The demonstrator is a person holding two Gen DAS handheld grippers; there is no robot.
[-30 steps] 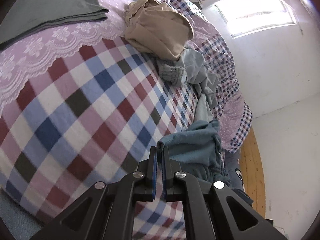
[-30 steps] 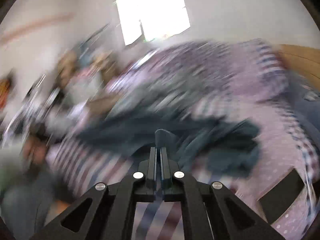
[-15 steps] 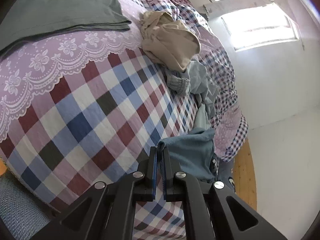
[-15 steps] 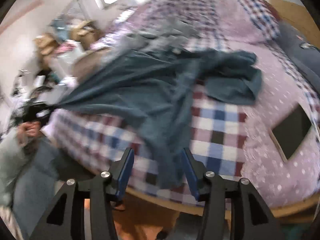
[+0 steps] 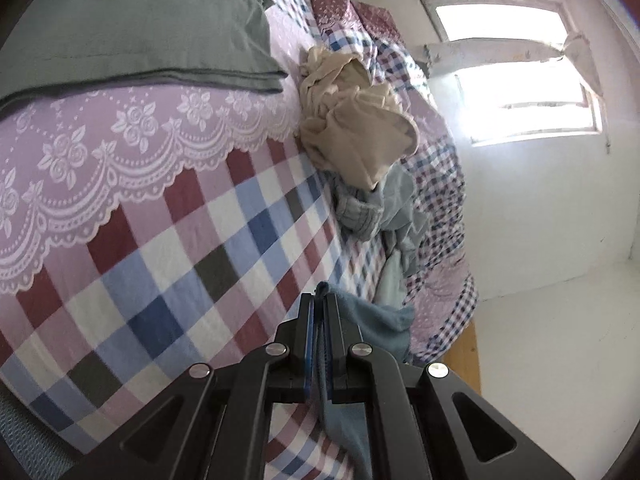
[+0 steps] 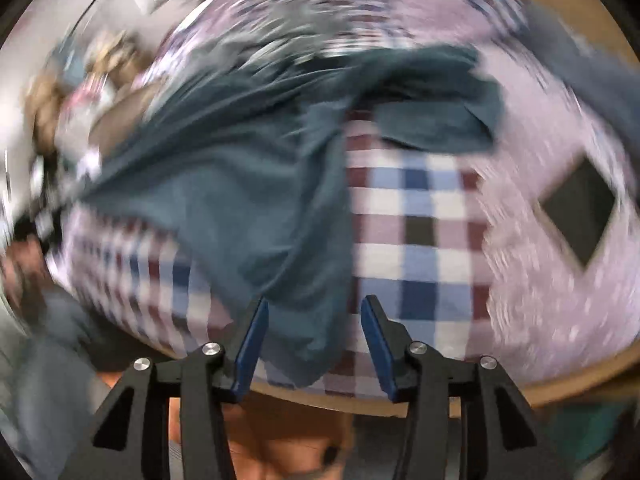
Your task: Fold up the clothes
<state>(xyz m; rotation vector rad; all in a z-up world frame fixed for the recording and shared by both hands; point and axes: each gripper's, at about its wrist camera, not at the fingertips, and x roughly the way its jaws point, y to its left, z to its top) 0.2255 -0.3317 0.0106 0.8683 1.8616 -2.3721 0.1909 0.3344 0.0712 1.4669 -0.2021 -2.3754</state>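
Observation:
A blue-grey garment (image 6: 248, 168) lies spread over the checked bed cover (image 6: 416, 208), with a bunched part at the far right. My left gripper (image 5: 319, 300) is shut on a corner of this garment (image 5: 376, 320), above the checked bed cover (image 5: 168, 280). My right gripper (image 6: 314, 312) is open, its jaws standing on either side of the garment's hanging near edge at the bed's front edge, not gripping it. The right wrist view is blurred by motion.
A folded green garment (image 5: 132, 20) lies at the far left of the bed. A crumpled beige garment (image 5: 352, 128) and a pale blue one (image 5: 384, 212) lie beyond. A dark flat rectangle (image 6: 580, 208) lies on the lilac cover. A window (image 5: 520, 92) lights the white wall.
My right gripper opened and let go of the garment, then moved nearer the bed's front edge. My left gripper stayed shut on the garment's corner and its view swung along the bed.

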